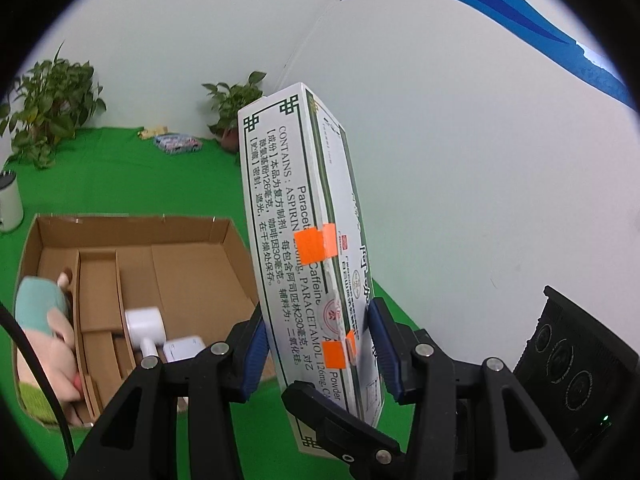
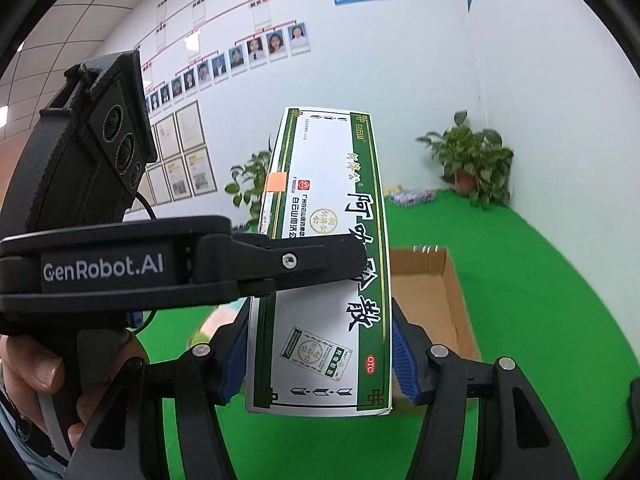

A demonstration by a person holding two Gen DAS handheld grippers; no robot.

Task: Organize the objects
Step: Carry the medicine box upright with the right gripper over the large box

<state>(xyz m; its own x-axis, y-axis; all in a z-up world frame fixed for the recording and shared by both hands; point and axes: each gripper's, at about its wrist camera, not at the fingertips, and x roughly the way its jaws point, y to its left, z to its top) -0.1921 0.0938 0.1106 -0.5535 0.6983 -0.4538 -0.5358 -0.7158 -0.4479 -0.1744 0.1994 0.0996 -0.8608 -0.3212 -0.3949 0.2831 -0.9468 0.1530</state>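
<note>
A long white-and-green medicine box (image 1: 304,216) with orange stickers is held up in the air above the green cloth. My left gripper (image 1: 318,336) is shut on its lower part, with a blue pad pressed against each side. My right gripper (image 2: 320,356) is shut on the same medicine box (image 2: 320,280) across its width. One black finger of the left gripper (image 2: 312,264) lies across the box's printed face. The open cardboard box (image 1: 132,276) with dividers sits below and to the left. It holds a plush toy (image 1: 40,320) and white items (image 1: 146,326).
Green cloth (image 1: 200,184) covers the surface up to a white wall. Potted plants (image 1: 48,100) (image 1: 234,108) stand at the back, with a colourful packet (image 1: 178,143) between them. A white container (image 1: 10,200) stands far left. A hand (image 2: 40,376) grips the left handle.
</note>
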